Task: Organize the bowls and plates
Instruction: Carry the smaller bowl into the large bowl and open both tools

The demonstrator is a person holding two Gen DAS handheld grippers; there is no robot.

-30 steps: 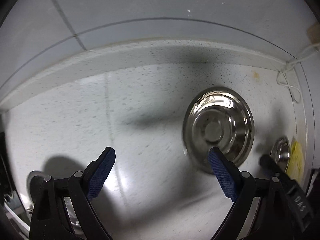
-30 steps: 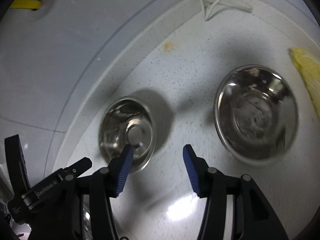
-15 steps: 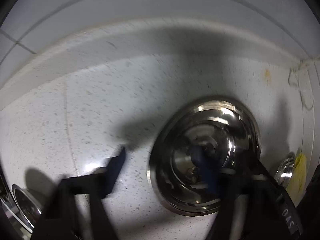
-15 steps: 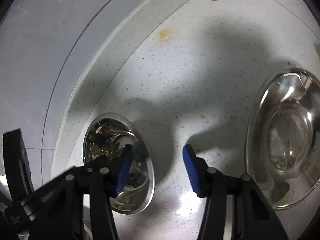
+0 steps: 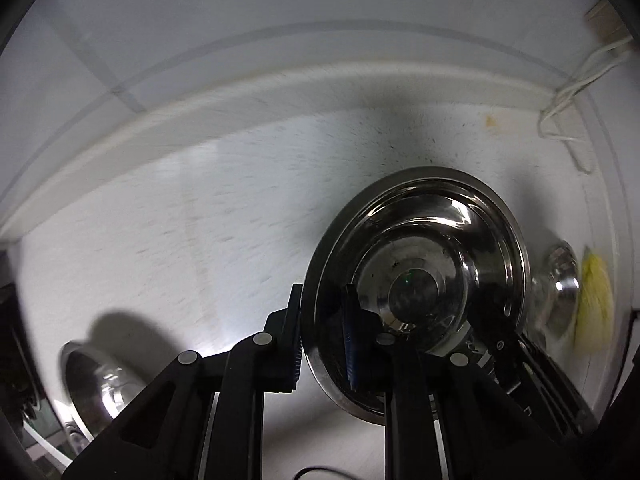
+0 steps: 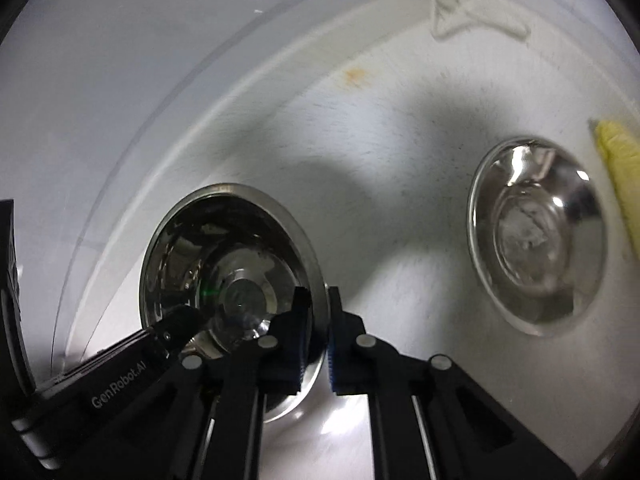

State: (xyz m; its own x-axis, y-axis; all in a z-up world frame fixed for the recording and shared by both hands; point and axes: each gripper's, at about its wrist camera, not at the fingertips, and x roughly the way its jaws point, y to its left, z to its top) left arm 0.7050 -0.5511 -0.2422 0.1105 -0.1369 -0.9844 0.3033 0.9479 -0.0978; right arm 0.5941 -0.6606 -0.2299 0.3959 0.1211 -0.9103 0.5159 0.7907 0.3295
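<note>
Looks early in the task: shows three steel bowls lying apart on the bench (image 5: 200,220), none nested, no plate in view. Has one bowl (image 5: 440,220) in hand and nothing stacked. Pinches that bowl's rim with the left gripper (image 5: 323,300), with jaws just closed, one pad outside the wall and one inside; pinches the opposite rim with the right gripper (image 6: 318,296), with jaws likewise just closed onto the thin edge and nearly pressed together. Cannot tell whether the bowl rides clear of the bench or rests on it. Probably leaves carrying this bowl to one of the others and setting it in, then doing the same for the last.

Finds the second bowl (image 6: 536,240) well to the right of the held bowl, upright, with bare bench between; finds the third bowl (image 5: 92,380) to the left of the held bowl and nearer the camera, partly cut off. Notes a yellow cloth (image 6: 620,168) beyond the second bowl, farther from the held bowl; a white cord (image 6: 460,20) far behind the held bowl by the wall; a raised ledge (image 5: 280,92) running behind the held bowl along the wall. Offers open room to either side of the held bowl; calls for care only with the ledge behind, and with two grippers sharing one thin rim.
</note>
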